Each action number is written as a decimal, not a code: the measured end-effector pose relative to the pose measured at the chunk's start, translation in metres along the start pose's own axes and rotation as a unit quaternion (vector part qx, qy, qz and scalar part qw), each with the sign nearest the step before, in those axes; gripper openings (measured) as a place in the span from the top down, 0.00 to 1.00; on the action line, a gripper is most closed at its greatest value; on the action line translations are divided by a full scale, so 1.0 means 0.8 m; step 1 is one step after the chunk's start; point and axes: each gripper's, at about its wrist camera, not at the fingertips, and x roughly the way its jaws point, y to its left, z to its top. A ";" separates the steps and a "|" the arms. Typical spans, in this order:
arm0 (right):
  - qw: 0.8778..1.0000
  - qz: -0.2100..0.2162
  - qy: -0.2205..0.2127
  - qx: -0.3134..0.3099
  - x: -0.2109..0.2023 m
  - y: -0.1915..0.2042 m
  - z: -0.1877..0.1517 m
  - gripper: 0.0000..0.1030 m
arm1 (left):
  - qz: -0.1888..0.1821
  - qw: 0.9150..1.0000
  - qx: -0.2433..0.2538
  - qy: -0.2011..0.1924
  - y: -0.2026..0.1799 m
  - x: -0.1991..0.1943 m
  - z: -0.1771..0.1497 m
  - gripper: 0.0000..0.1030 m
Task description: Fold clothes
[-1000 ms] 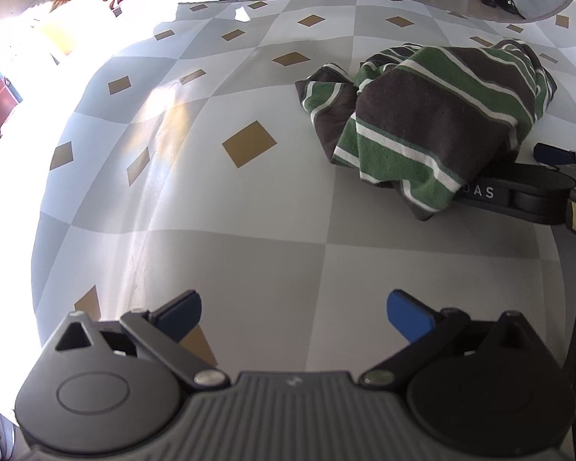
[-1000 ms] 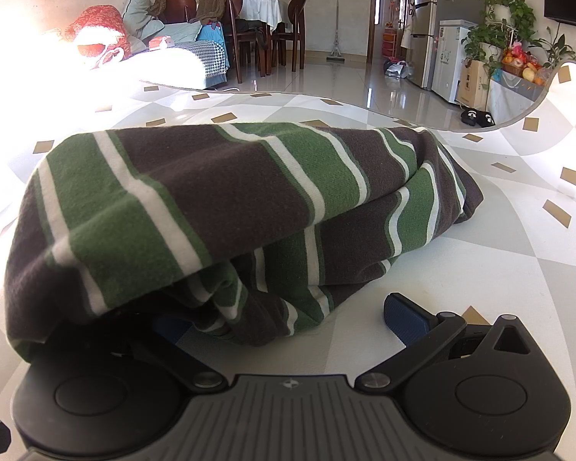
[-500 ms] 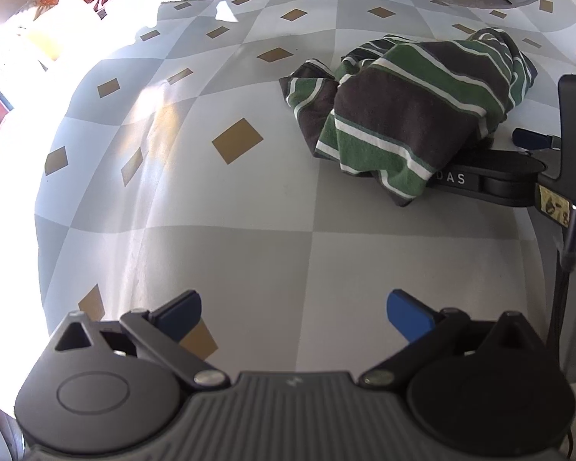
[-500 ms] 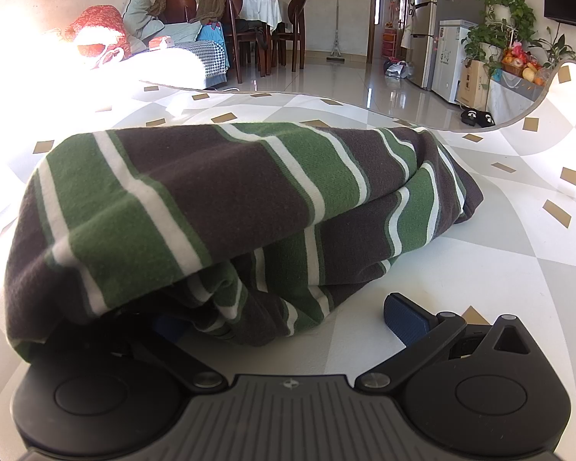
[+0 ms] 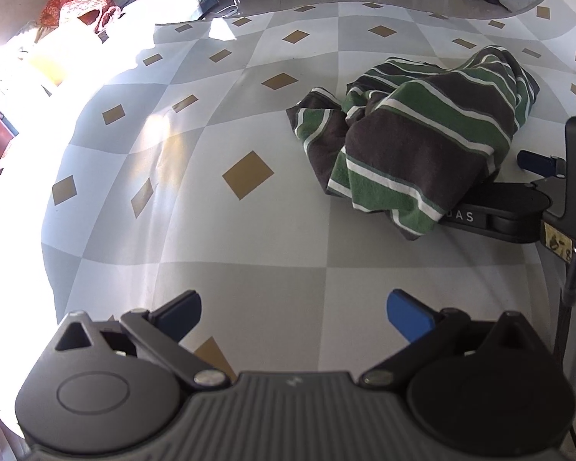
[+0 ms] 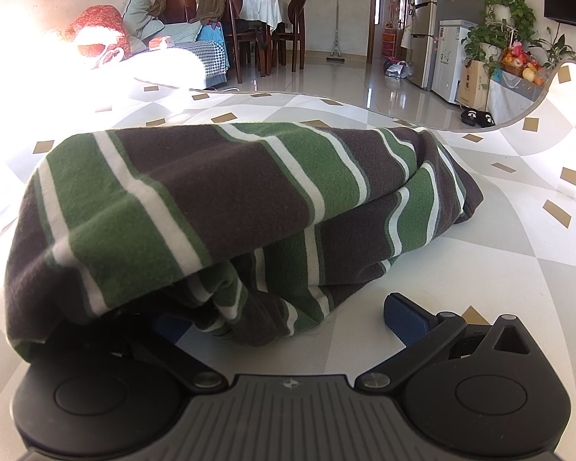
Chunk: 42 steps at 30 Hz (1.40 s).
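Observation:
A crumpled green, brown and white striped garment (image 5: 422, 134) lies in a heap on the checkered table cover (image 5: 249, 238). My left gripper (image 5: 293, 313) hovers open over bare cover, well short of the heap and to its left. My right gripper (image 6: 284, 319) rests low on the table against the garment (image 6: 226, 207), jaws open. Cloth drapes over its left finger, and the right fingertip (image 6: 403, 317) lies bare beside the heap. In the left wrist view the right gripper (image 5: 495, 211) shows as a dark body tucked under the garment's edge.
The table cover's far edge (image 6: 326, 100) drops to a shiny tiled floor. Beyond stand a sofa with cushions (image 6: 100, 38), dining chairs (image 6: 249, 42), a fridge (image 6: 426, 38) and plants (image 6: 507, 19). Strong sunlight washes out the table's left side (image 5: 15, 115).
The left gripper has risen and pulled back, so the garment sits lower and further right in its view. The right gripper and garment have stayed still.

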 end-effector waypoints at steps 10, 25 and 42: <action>1.000 0.000 0.000 0.000 0.000 0.000 0.000 0.00 | -0.009 0.999 -0.044 0.014 0.008 0.013 0.012 0.00; 1.000 0.000 0.000 0.000 0.000 0.000 0.000 0.00 | 0.010 0.999 -0.047 0.003 0.009 0.018 0.022 0.00; 0.997 0.025 0.074 -0.019 -0.026 -0.016 -0.003 0.00 | -0.005 0.997 -0.078 -0.016 0.019 0.015 0.032 0.00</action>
